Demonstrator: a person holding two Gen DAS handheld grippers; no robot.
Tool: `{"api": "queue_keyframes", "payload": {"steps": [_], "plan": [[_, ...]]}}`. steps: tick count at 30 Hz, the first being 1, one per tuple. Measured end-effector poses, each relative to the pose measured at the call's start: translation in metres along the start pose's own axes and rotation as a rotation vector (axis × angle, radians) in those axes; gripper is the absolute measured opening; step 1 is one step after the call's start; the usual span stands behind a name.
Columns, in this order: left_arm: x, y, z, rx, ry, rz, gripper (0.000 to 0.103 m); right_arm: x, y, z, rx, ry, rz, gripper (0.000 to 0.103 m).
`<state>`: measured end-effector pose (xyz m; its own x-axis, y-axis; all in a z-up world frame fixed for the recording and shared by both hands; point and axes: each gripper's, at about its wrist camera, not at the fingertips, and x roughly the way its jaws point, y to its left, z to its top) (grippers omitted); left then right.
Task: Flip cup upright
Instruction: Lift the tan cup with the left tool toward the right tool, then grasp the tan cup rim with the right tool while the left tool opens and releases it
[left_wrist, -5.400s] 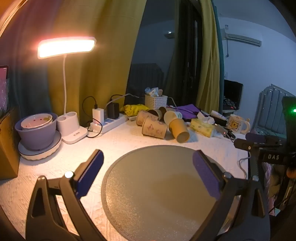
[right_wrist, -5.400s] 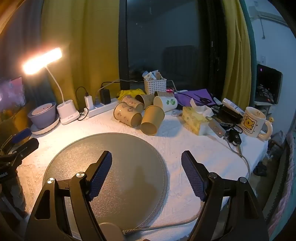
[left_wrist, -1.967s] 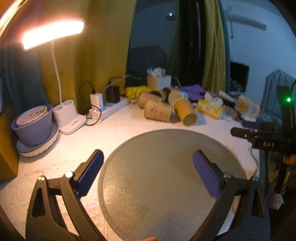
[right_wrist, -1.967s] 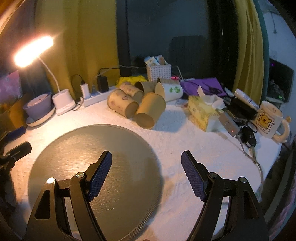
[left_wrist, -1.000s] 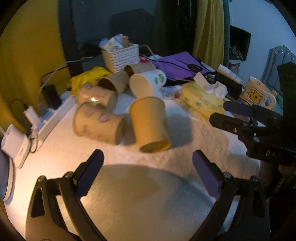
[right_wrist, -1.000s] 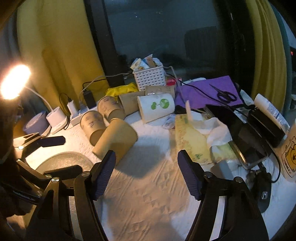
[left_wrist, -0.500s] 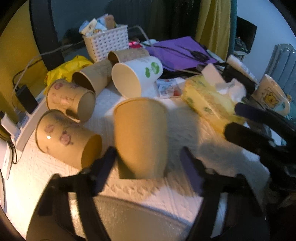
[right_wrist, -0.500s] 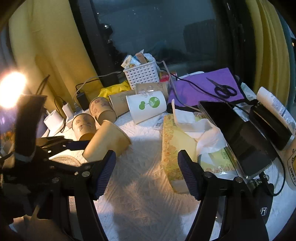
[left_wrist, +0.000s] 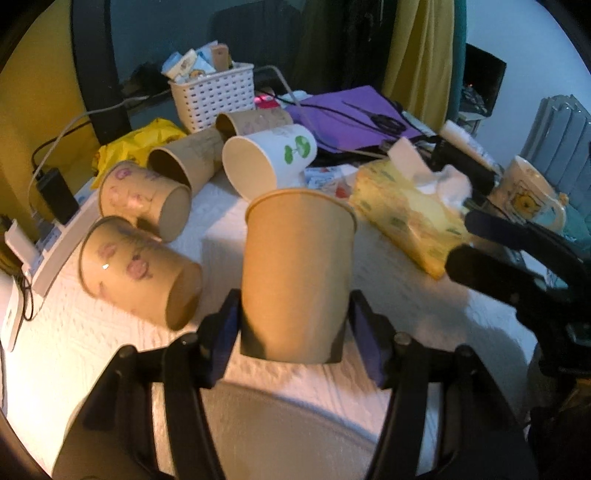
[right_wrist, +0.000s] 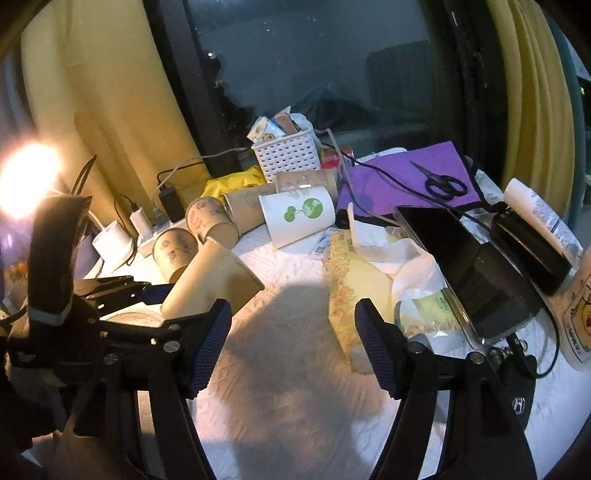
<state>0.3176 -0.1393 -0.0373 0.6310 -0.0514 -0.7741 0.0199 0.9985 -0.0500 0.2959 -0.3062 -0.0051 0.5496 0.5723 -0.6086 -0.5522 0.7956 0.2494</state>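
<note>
Now closed round the plain paper cup (left_wrist: 297, 273) near its base, left tool (left_wrist: 291, 332) must squeeze gently, since thin walls crush; right tool (right_wrist: 291, 339) gapes empty.

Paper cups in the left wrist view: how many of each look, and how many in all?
Plain tan cup, held in the left gripper: 1
Tan cups with pink print: 2
Brown kraft cups: 2
White cup with green print: 1
Total: 6

Cluttered home desk (curtains (right_wrist: 532, 92), mug (left_wrist: 532, 195))
</note>
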Motion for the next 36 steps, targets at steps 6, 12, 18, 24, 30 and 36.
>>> {"api": "queue_keyframes", "payload": {"steps": [6,12,18,24,30,36], "plan": [[-0.034,0.001,-0.025,0.008,-0.046,-0.018,0.059,-0.018,0.023,-0.005,-0.004,-0.011,0.005,0.073],[-0.074,0.013,-0.061,0.014,-0.101,-0.034,0.059,-0.041,0.061,-0.014,-0.016,-0.022,0.012,0.073],[-0.110,0.024,-0.101,0.075,-0.159,-0.019,0.059,-0.058,0.101,-0.031,0.024,-0.011,0.090,0.073],[-0.145,0.038,-0.142,0.113,-0.249,-0.018,0.059,-0.069,0.146,-0.050,0.047,0.014,0.166,0.073],[-0.193,0.047,-0.181,0.082,-0.363,-0.016,0.059,-0.087,0.182,-0.066,0.100,0.035,0.326,0.077],[-0.230,0.040,-0.214,0.075,-0.464,-0.028,0.059,-0.104,0.214,-0.076,0.089,0.060,0.439,0.078]]}}
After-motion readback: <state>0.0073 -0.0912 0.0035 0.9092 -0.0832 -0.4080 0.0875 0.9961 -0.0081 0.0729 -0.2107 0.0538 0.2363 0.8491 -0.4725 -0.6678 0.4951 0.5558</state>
